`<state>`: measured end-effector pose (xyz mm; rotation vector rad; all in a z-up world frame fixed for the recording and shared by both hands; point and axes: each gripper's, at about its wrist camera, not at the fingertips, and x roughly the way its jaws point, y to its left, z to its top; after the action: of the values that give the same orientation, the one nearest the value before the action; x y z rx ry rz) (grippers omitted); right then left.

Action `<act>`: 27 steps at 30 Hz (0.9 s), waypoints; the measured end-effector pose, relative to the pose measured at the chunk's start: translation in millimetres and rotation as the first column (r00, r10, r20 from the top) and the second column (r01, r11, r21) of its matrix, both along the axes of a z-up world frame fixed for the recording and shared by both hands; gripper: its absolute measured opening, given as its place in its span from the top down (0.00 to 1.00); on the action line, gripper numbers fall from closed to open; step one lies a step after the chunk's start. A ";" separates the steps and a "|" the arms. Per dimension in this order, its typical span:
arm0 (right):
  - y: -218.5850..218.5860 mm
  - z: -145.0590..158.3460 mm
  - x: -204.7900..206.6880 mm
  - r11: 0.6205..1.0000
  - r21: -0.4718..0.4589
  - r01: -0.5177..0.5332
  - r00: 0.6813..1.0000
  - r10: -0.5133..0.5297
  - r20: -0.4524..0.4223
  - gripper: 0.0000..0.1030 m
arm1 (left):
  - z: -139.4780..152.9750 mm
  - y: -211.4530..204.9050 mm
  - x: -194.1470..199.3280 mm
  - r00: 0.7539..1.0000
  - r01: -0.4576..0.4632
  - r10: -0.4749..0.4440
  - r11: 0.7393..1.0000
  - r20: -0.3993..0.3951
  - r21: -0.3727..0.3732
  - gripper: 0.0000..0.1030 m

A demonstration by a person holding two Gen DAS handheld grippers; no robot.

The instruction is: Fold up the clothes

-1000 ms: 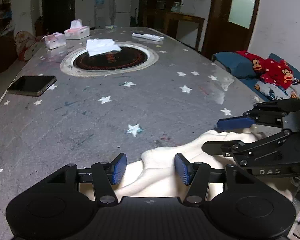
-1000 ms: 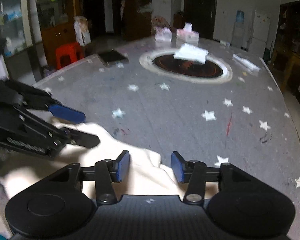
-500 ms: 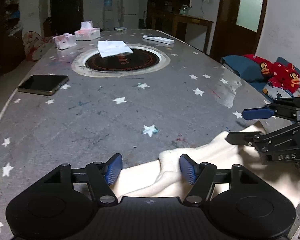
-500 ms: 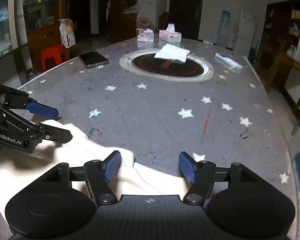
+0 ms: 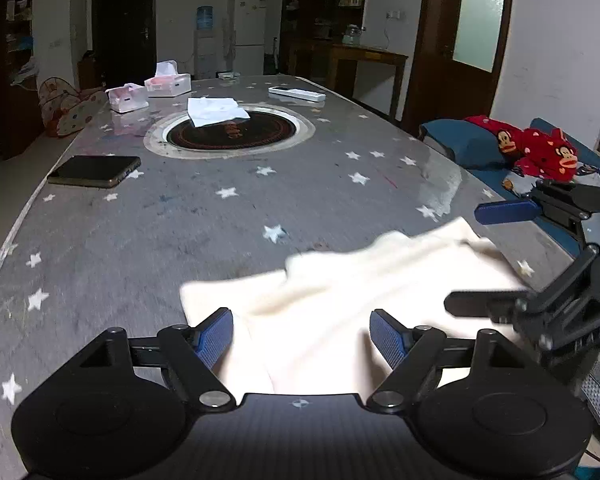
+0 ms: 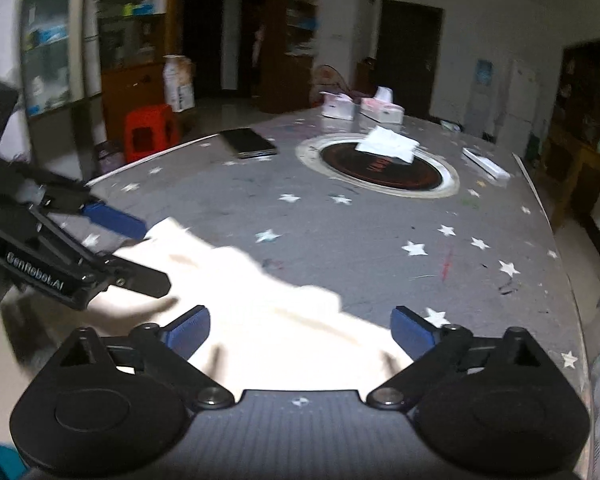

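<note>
Cream garment (image 5: 352, 300): lower centre of frame, on table (image 5: 220, 220), long axis left-right.
Left gripper (image 5: 301, 340): jaws opening, cloth between, unpressed.
Right gripper (image 6: 300, 330): jaws opening, cloth between, released; equally near.

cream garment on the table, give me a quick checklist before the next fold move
1. Left gripper free of cloth: ok, jaws opening, pads not pressing.
2. Right gripper free of cloth: ok, jaws opening wide.
3. Cream fabric garment lying flat: not ok, rumpled ridge across it.
4. Garment fully on the grey star-patterned table: cannot tell, near edge hidden.
5. Black phone clear of the garment: ok.
</note>
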<state>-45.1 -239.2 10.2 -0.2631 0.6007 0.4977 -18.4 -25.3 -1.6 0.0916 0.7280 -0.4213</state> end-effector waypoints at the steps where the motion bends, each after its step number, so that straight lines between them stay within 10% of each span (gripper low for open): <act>1: 3.2 -1.2 -7.2 1.000 -0.016 -0.020 1.000 0.020 0.017 0.03 | -1.6 -1.0 -2.9 1.000 0.004 -0.004 1.000 0.000 0.005 0.24; 15: 5.9 -18.5 -68.0 0.975 -0.185 -0.124 0.976 0.154 0.155 0.00 | -16.3 -6.0 -9.3 0.999 -0.026 0.023 0.995 0.039 0.091 0.21; 27: -25.1 -20.7 -60.7 0.994 -0.108 0.010 0.992 0.003 0.126 0.00 | -15.2 11.8 -27.4 0.993 -0.114 0.111 0.991 0.041 0.064 0.13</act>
<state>-105.8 -264.3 -10.6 -0.3937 0.5054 0.4420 -45.9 -13.6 -16.8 0.1194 0.7068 -0.2871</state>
